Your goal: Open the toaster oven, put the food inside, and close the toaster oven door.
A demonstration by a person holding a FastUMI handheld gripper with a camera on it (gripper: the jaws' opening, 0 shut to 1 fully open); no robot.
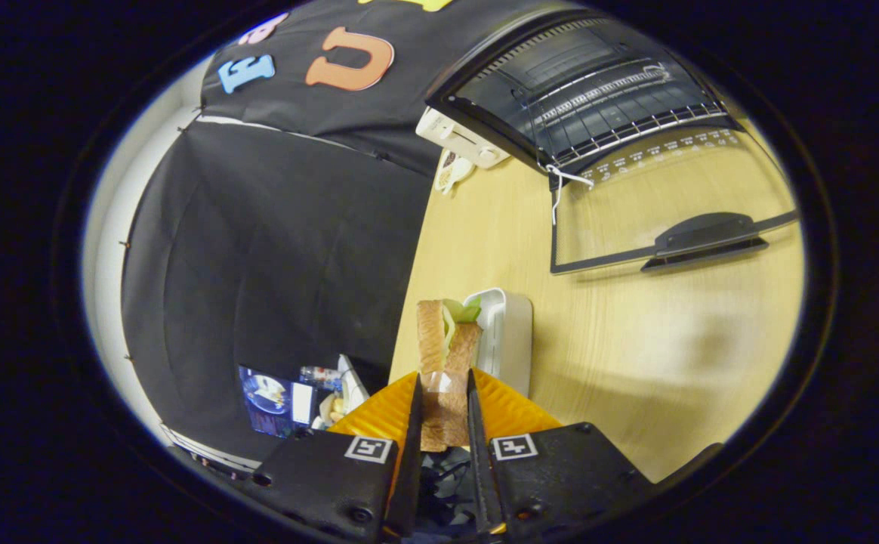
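My gripper (443, 381) is shut on a sandwich (445, 355) of brown bread with green lettuce, both fingers pressing its sides; the sandwich sticks out ahead of the fingertips. Just beyond and beside it a white rectangular dish (507, 332) lies on the wooden table (636, 340). Farther ahead stands the toaster oven (590, 91), its wire rack showing inside. Its glass door (666, 204) hangs open and lies flat over the table, the dark handle (704, 238) at its near edge.
A white appliance (458, 136) sits at the table's far edge beside the oven. Black cloth walls the booth beyond the table edge. Past that edge, near my fingers, lies a box of small items (296, 397).
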